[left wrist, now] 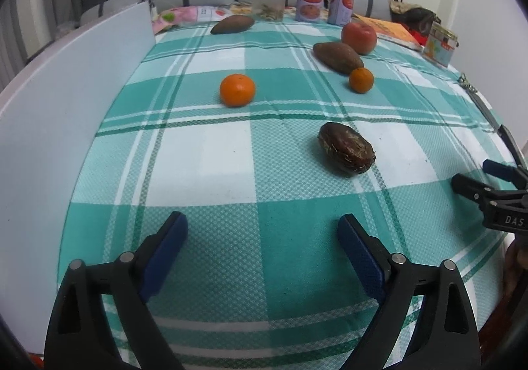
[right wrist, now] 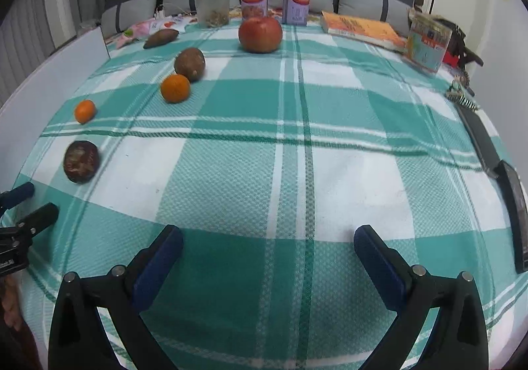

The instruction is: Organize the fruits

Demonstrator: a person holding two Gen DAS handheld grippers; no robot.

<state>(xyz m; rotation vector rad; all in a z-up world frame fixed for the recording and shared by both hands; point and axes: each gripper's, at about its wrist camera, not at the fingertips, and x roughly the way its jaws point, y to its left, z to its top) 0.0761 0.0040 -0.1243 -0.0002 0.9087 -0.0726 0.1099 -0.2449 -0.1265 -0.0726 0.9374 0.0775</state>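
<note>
Fruits: scattered on checked table cloth [left wrist: 204, 152], dark one [left wrist: 346, 148] nearest | left claw [left wrist: 262, 231] and right claw [right wrist: 268, 243] both apart, empty | step: probably approach | next: close on one fruit.

Two oranges [left wrist: 237, 89] [left wrist: 361, 80], red apple [left wrist: 359, 37], scattered apart on cloth.

Even, soft indoor light, faint shadows beside the fruit; sharp centre, strong fisheye bending and dark vignetted corners.
</note>
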